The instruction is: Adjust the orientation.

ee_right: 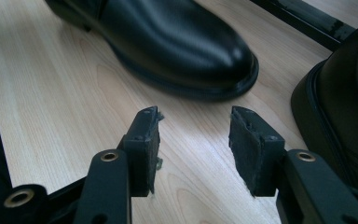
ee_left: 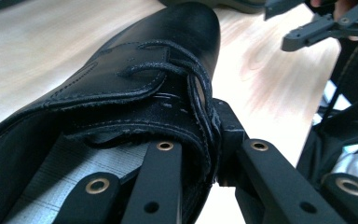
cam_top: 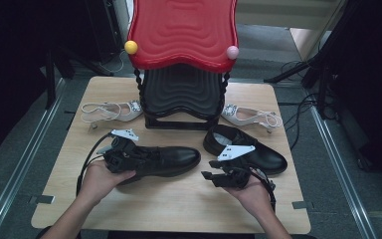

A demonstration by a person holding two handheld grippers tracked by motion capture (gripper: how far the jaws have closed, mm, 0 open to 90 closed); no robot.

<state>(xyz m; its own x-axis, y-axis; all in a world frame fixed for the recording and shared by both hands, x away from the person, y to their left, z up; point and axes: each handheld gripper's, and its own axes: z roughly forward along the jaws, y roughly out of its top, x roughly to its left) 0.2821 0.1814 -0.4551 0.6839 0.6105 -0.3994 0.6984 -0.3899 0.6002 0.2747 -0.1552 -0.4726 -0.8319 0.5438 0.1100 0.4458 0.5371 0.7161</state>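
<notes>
Nearest the person, two hands come onto the wooden worktop (cam_top: 179, 204), each holding a claw. The left hand (cam_top: 97, 180) holds the left claw (cam_top: 129, 157) at the heel end of the left shoe (cam_top: 171, 158), a black lace-up lying on the worktop with its toe pointing right. In the left gripper view the claw's jaws are closed on the upper edge of the shoe's opening beside the laces (ee_left: 186, 79): one jaw sits inside against the checked lining (ee_left: 74, 158), the other outside.

The right hand (cam_top: 251, 191) holds the right claw (cam_top: 208, 175) just above the bare worktop, between the two black shoes. In the right gripper view its jaws stand well apart with worn pads (ee_right: 249, 140) and nothing between them but wood; the left shoe's toe lies just ahead and the right shoe (ee_right: 349, 107) fills the right edge. A grey plate (cam_top: 235, 151) sits on top of this claw.

The right shoe (cam_top: 263, 152) lies farther back and to the right, toe pointing down-right, apart from the left shoe.

Beyond, at the worktop's middle back, stands a black wavy rack (cam_top: 181, 97) with a red wavy top (cam_top: 181, 32), a yellow ball (cam_top: 131, 47) at its left corner and a pink ball (cam_top: 233, 52) at its right. A pale heeled sandal (cam_top: 110, 111) lies left of the rack, and a second sandal (cam_top: 251, 117) lies right of it.
</notes>
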